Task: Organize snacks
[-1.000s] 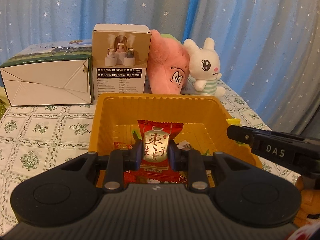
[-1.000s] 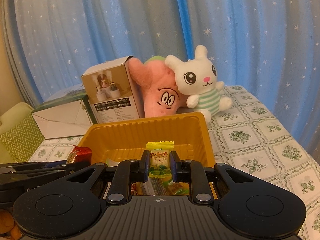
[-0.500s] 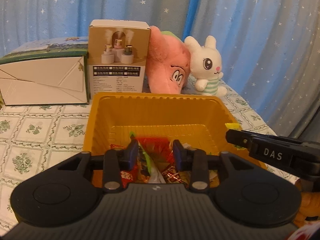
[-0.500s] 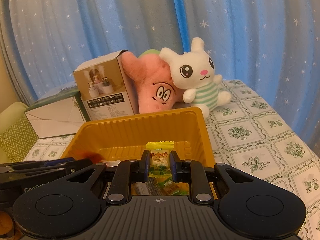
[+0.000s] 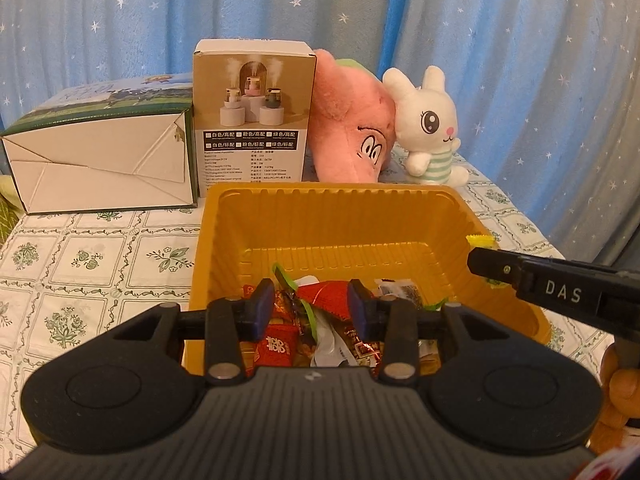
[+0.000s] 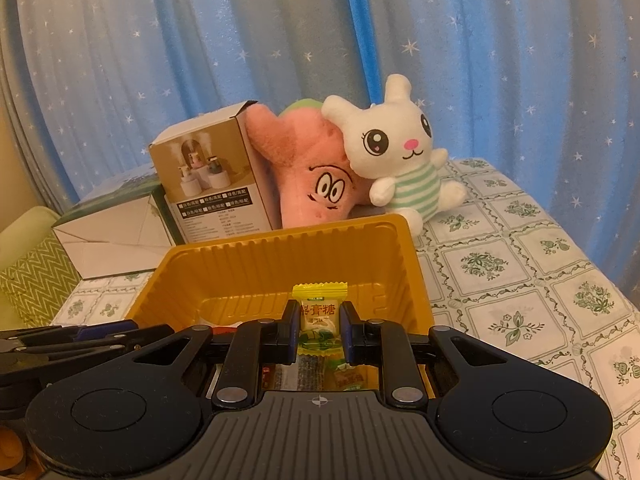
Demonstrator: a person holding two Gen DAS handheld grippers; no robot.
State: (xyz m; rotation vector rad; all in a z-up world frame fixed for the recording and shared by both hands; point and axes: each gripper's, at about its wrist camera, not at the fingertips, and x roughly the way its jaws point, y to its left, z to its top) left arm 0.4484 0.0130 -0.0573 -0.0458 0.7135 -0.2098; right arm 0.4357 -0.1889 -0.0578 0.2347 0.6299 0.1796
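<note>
Left tongs (image 5: 311, 301) spread wide, gripping nothing, over crinkly wrapped snacks (image 5: 320, 328) heaped in the ribbed yellow plastic tray (image 5: 332, 216). Right tongs (image 6: 320, 322) clamped on a yellow candy packet (image 6: 319, 312), above the same tray. Beyond the tray: boxy cardboard carton (image 5: 252, 116), pink plush (image 5: 348, 128), white rabbit plush (image 5: 430, 124) on the floral-cloth bench (image 5: 100, 248).

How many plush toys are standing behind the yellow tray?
2. The pink plush leans between the humidifier box and the white rabbit plush, which sits to its right. Both are behind the yellow tray. Others may be hidden.
</note>
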